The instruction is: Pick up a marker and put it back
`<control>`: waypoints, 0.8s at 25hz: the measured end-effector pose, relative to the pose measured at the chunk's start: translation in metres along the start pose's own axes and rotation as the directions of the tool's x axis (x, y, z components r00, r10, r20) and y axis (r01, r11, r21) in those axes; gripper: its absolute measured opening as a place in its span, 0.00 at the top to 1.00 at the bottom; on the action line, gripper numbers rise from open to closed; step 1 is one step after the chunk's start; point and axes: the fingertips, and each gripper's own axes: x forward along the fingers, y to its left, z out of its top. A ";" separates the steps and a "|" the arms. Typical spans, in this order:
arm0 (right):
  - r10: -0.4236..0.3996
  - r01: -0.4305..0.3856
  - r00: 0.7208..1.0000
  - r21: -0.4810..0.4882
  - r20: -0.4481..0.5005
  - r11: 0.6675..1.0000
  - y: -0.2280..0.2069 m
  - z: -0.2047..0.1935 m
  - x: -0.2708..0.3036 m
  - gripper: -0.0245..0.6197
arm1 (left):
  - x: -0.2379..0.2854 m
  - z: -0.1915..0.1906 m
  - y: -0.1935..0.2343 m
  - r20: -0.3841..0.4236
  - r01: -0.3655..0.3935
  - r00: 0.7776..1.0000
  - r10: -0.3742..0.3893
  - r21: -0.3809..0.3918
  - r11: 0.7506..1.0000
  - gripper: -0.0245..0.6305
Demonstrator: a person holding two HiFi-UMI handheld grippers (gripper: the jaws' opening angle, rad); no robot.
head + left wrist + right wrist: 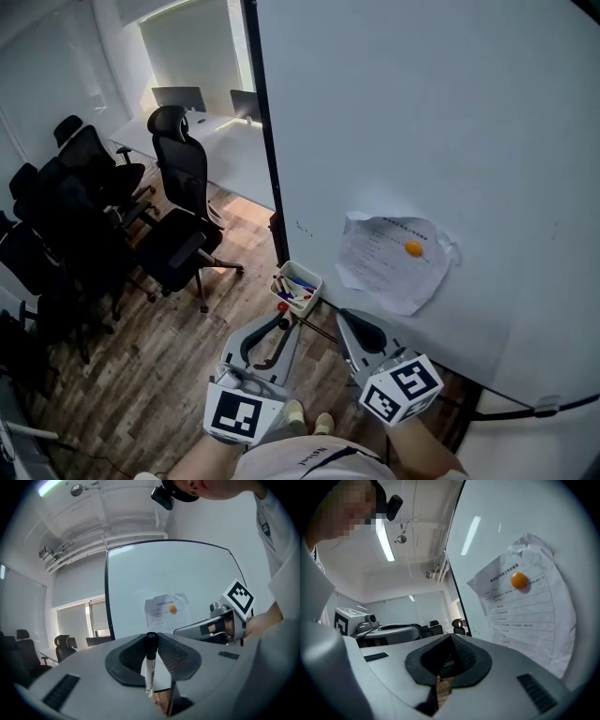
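Note:
A marker with a white barrel and black cap stands upright between the jaws of my left gripper, which is shut on it. In the head view the left gripper hangs just below a small white marker box holding several coloured markers, fixed at the whiteboard's lower left edge. To its right, my right gripper points at the whiteboard. Its jaws are shut with nothing between them. The right gripper also shows in the left gripper view.
A crumpled printed sheet is pinned to the whiteboard by an orange magnet. Black office chairs and a white desk stand to the left on the wooden floor.

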 end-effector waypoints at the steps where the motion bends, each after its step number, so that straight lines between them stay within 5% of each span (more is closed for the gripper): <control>1: 0.004 -0.004 1.000 -0.008 0.002 1.000 0.003 0.003 -0.002 0.96 | -0.003 0.005 0.000 0.009 0.002 1.000 -0.002 -0.030 1.000 0.83; 12: 0.008 -0.007 1.000 -0.071 0.021 0.997 0.023 0.032 -0.016 0.96 | -0.023 0.046 0.003 0.055 0.097 0.995 -0.087 -0.240 0.966 0.83; 20: -0.006 0.009 0.999 -0.072 0.041 0.997 0.025 0.037 -0.023 0.96 | -0.022 0.051 0.001 0.072 0.128 0.991 -0.113 -0.270 0.954 0.83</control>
